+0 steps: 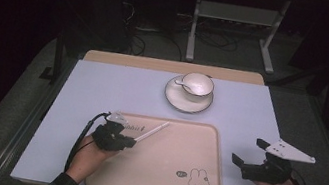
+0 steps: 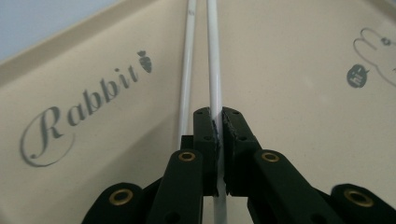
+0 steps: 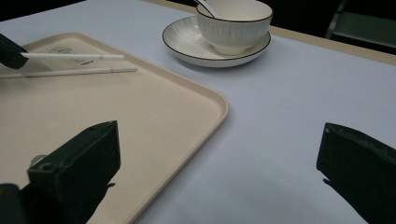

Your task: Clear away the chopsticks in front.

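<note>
White chopsticks (image 2: 214,60) held over the tan rabbit tray (image 1: 194,143)

The left gripper (image 1: 131,140) has its jaws shut tight on the pair of thin white chopsticks, and the sticks point away toward 1 o'clock, hanging just above the tray near its 10 o'clock corner, over the word "Rabbit" (image 2: 79,112). The right gripper (image 1: 249,155) rests at 3 o'clock, just off the tray's edge over the pale blue table cover (image 1: 102,87), with its jaws wide apart and nothing between them. At 12 o'clock, past the tray, a white bowl (image 1: 197,85) with a spoon (image 1: 180,83) in it sits on a white saucer (image 1: 176,99). A small rabbit drawing (image 1: 199,182) sits near the tray's 5 o'clock corner
</note>
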A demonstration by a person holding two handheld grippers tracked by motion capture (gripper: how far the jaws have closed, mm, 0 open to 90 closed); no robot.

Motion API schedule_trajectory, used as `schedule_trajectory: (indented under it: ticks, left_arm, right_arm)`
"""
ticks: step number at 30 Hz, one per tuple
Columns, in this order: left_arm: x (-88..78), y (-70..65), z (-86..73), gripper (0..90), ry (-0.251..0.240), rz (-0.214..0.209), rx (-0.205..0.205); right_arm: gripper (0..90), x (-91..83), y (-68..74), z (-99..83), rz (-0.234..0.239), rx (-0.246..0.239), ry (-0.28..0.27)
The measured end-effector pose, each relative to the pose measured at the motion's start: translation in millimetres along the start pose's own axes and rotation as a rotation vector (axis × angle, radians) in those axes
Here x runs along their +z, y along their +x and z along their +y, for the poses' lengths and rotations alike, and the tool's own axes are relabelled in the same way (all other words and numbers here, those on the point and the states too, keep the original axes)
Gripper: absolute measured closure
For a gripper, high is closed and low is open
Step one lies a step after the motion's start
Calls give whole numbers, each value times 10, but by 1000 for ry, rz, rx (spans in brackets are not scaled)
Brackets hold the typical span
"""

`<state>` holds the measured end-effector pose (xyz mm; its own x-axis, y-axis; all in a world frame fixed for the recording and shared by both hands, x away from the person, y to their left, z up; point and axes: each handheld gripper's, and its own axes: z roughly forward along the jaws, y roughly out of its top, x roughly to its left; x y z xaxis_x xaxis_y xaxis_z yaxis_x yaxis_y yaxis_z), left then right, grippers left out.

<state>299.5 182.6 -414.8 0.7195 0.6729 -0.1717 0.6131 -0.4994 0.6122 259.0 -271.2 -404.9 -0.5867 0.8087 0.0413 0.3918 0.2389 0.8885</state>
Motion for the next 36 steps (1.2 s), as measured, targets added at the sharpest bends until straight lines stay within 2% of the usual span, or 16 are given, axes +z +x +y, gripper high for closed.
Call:
schedule_trajectory:
  ticks: [3,5,11,22,24,25,29,32,36]
  left_arm:
    - [71,-11,-1,849,25,17,12]
    - [113,-8,-15,848,41,15,3]
    - [162,3,-37,842,68,29,16]
    - [160,-7,-41,825,70,40,26]
    - [134,-30,-28,815,57,36,37]
    - [103,-59,-2,814,33,29,50]
    - [72,-133,113,840,-2,18,93]
    - [134,-143,204,894,2,-1,105]
    - [293,-178,362,896,0,-34,132]
  right_arm:
    - [0,1,0,-2,-1,-2,3]
    - [0,-1,2,-1,0,-1,0]
    - [0,-2,4,2,1,-1,-1]
    - [0,-4,6,4,0,-4,0]
    - [0,-5,7,4,0,-6,0]
    - [0,-5,7,4,0,-6,1]
    - [0,-4,7,3,0,-6,2]
    - [0,-5,12,3,1,-6,2]
    - [0,-8,11,-1,-1,-6,3]
